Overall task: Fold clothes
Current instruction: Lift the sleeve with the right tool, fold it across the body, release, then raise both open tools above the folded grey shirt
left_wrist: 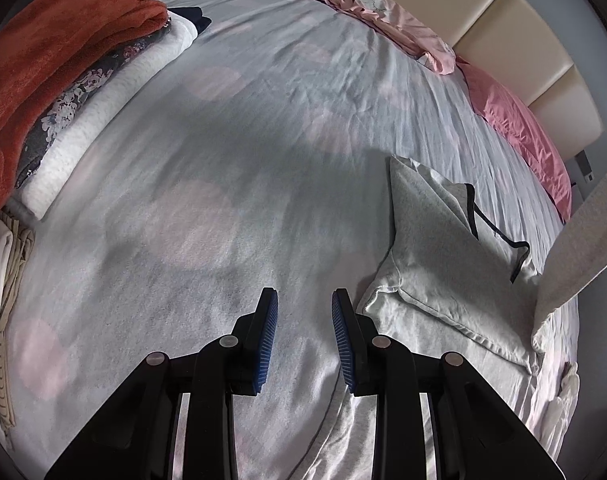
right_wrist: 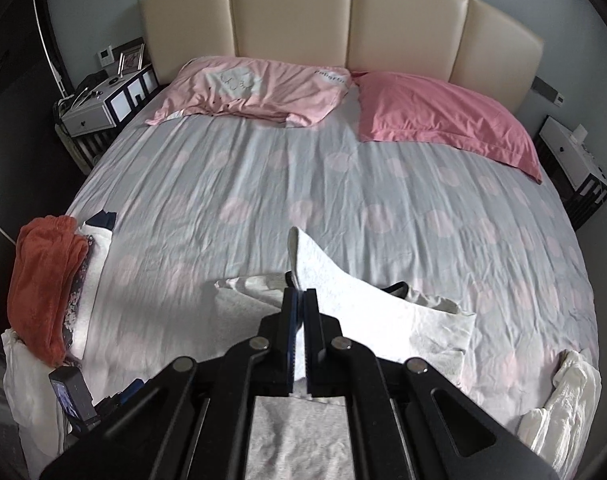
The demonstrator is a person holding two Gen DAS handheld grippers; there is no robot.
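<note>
Right up close, the right gripper [right_wrist: 304, 300] is clamped tight on a fold of the grey garment [right_wrist: 383, 312], a flap of pale cloth rising between the blue pads and peeling up off the bed sheet [right_wrist: 343, 184]. The rest of the garment trails below, partly folded, its dark-trimmed neckline just behind the lifted flap.

Over on the left wrist view, the left gripper [left_wrist: 304, 336] hovers with its jaws apart and nothing between them, just beside the same grey garment [left_wrist: 443, 264], which lies near the bed's edge with a corner already turned over.

This cloth looks like soft, light jersey: it will sag and drape wherever it isn't supported, and a one-corner pinch lets the free side swing. Best bet, I'd say, is a second hold on the hem or opposite corner, where the doubled seam gives the pads something to bite, so the fold lands square.

Further out on the left side, a stack of folded pieces: an orange fleece [right_wrist: 43, 280] on top of a floral item [left_wrist: 75, 100] and white knit [left_wrist: 115, 108]. At the far end, two pink pillows [right_wrist: 443, 120] rest against the cream headboard [right_wrist: 343, 20].
</note>
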